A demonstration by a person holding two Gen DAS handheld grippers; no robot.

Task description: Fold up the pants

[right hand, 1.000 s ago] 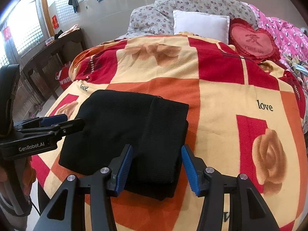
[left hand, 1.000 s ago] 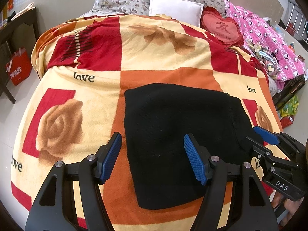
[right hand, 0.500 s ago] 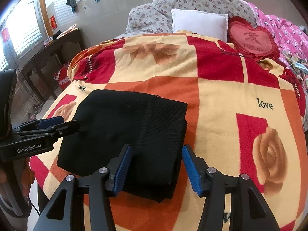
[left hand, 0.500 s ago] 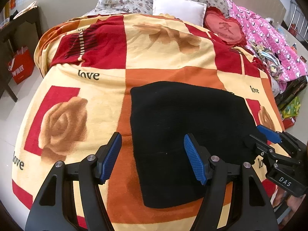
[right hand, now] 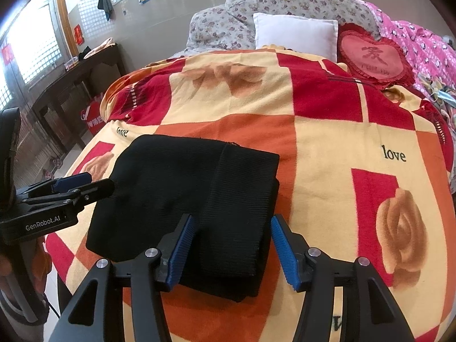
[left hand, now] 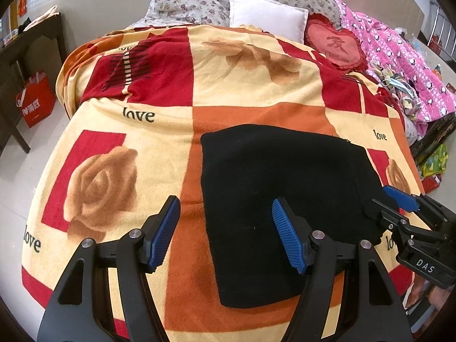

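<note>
Spread over the bed, a rose-print blanket (left hand: 159, 131) carries the folded black pants (right hand: 188, 196) near its front edge. My left tongs (left hand: 225, 233) gape wide, gripping nothing; my right tongs (right hand: 232, 249) straddle the pants' near edge, pads clear of the cloth.

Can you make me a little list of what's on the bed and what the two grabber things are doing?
Clothes: black knitted pants, folded into a flat stack
Under them: rose-patterned orange, red and cream blanket with the word love
By the headboard: white square pillow, red heart-shaped cushion
Left gripper: open, holding nothing, over the pants' left edge
Right gripper: jaws apart, around the pants' ribbed end, not pinching
</note>
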